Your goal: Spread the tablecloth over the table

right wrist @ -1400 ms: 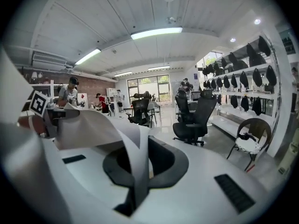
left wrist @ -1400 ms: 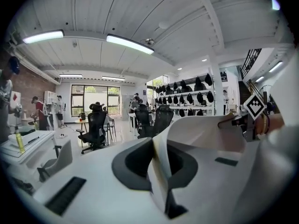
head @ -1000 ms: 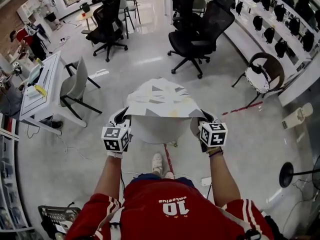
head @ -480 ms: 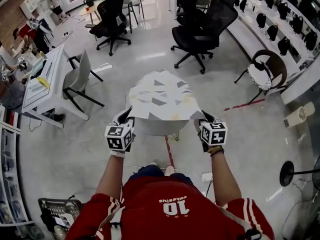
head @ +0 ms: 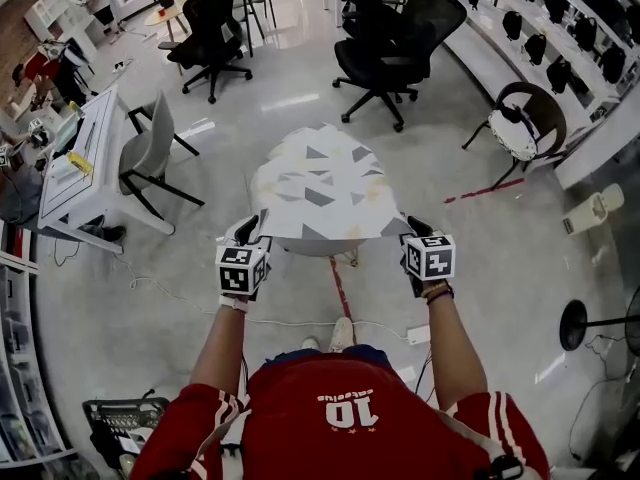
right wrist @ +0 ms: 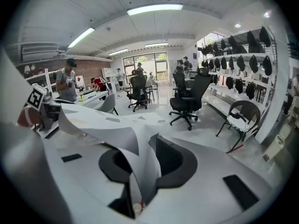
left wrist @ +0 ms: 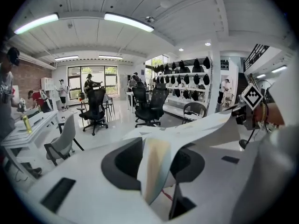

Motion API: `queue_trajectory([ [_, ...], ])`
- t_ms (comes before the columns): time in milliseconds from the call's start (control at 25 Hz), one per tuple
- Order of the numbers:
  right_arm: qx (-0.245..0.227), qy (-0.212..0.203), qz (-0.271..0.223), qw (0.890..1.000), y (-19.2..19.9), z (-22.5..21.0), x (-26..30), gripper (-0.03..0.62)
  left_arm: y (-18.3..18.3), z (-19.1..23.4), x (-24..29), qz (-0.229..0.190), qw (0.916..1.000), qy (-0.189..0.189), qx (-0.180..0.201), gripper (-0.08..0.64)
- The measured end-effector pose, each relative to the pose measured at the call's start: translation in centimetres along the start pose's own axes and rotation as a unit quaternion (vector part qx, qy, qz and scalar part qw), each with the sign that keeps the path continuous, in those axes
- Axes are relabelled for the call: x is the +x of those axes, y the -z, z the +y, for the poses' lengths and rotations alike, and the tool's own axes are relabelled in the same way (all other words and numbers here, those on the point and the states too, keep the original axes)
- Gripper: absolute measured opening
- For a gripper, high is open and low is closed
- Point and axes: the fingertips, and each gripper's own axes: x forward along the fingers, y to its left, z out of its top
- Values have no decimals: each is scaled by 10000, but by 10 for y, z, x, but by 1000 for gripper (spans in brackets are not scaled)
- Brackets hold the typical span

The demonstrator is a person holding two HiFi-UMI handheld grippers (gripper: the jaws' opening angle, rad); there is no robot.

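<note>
Now that the near hem of the tablecloth (head: 318, 183) has dropped from where I held it a second ago, it lies draped across the round tabletop (head: 312, 248), patterned side up. Its near edge hangs just over the near rim. Both tongs are letting go. The left tongs (left wrist: 156, 167) are opening wide, with the left corner of the cloth hanging loose between the jaws and a dark gap on either side of it. The right tongs (right wrist: 142, 167) are opening too, though less far, and the right corner is still folded between the jaws but no longer pinched. I judge the spreading nearly done, with only the release and perhaps a smoothing left. As for containers, none belongs to this job. A dark crate (head: 120, 418) stands at the near left, and I cannot tell what is in it.
</note>
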Motion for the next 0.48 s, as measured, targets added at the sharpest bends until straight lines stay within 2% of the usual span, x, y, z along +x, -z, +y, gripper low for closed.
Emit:
queue_trajectory([
  [80, -94, 23, 159, 9998, 11, 3, -3, 118, 11, 5, -2, 125, 9999, -8, 19, 144],
  [280, -230, -35, 564, 9981, 30, 0, -21, 161, 23, 10, -4, 436, 9990, 95, 52, 166],
  [480, -187, 133, 560, 9982, 49, -3, -36, 163, 53, 11, -14, 552, 9982, 207, 102, 175],
])
